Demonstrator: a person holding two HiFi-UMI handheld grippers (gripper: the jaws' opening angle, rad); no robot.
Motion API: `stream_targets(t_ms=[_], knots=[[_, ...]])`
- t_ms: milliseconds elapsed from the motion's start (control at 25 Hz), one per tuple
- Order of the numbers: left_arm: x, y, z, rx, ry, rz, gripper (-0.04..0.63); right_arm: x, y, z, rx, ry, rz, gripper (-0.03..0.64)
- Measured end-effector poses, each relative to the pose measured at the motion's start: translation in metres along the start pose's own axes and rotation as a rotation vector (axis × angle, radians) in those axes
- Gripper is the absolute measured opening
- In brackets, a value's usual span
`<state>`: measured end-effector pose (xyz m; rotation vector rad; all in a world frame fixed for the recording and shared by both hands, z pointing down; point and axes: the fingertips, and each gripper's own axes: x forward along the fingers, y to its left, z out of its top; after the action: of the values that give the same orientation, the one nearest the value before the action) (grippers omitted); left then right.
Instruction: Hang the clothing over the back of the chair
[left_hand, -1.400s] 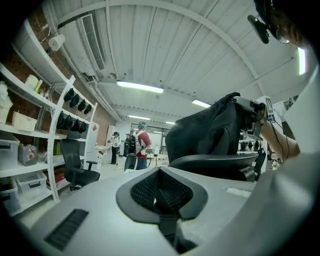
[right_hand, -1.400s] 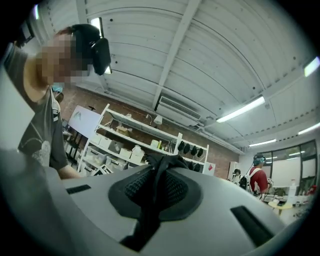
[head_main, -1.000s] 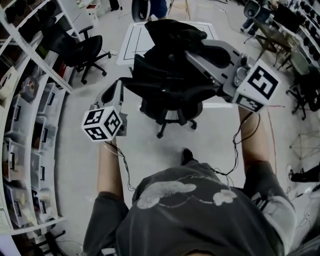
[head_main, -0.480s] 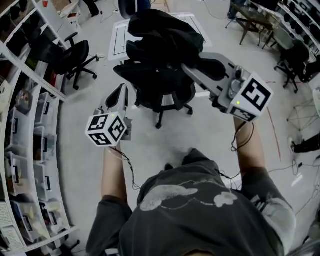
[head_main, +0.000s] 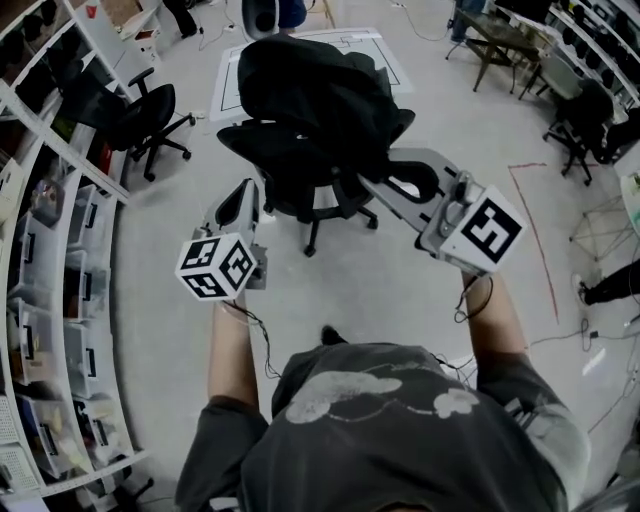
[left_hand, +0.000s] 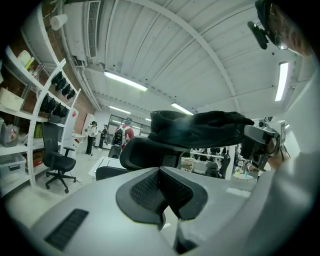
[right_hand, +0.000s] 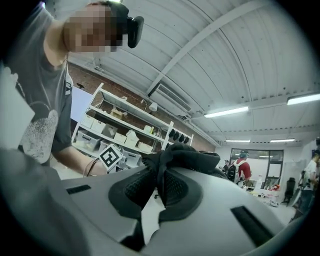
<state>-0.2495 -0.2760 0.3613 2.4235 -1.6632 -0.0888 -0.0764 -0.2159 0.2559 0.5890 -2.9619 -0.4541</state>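
A black garment (head_main: 310, 85) lies bunched over the top of the black office chair's (head_main: 290, 170) backrest. My right gripper (head_main: 368, 182) reaches in from the right and is shut on a fold of the cloth. In the right gripper view the garment (right_hand: 187, 155) runs straight into the closed pads of that gripper (right_hand: 159, 181). My left gripper (head_main: 246, 192) hovers left of the chair, shut and holding nothing. In the left gripper view its jaws (left_hand: 161, 172) meet bare, and the chair back (left_hand: 145, 152) and draped garment (left_hand: 200, 127) stand ahead.
White shelves with bins (head_main: 50, 250) line the left side, with a second office chair (head_main: 140, 110) beside them. A white floor mat (head_main: 230, 75) lies behind the chair. Tables and chairs (head_main: 580, 120) crowd the right. People (left_hand: 122, 135) stand far off.
My right gripper has come down and back toward me with the cloth still in it. The left gripper has shifted a little beside the chair. The garment sits lower on the backrest.
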Motion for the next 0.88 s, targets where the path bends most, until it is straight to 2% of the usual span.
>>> stream_targets(t_ms=[240,480,680,880], knots=[[-0.018,-0.039,-0.016,-0.014,0.014,0.014,0.002,-0.029,0.016,-0.027,-0.016,0.097,-0.033,0.008],[-0.036,-0.081,-0.039,-0.027,0.049,0.022,0.002,-0.04,0.012,-0.048,0.057,0.072,-0.082,0.015],[-0.054,-0.094,-0.053,-0.032,0.07,0.036,0.002,-0.043,0.014,-0.072,0.043,0.128,-0.147,0.03],[-0.067,-0.099,-0.058,-0.039,0.075,0.05,0.002,-0.051,0.016,-0.114,0.069,0.232,-0.179,0.135]])
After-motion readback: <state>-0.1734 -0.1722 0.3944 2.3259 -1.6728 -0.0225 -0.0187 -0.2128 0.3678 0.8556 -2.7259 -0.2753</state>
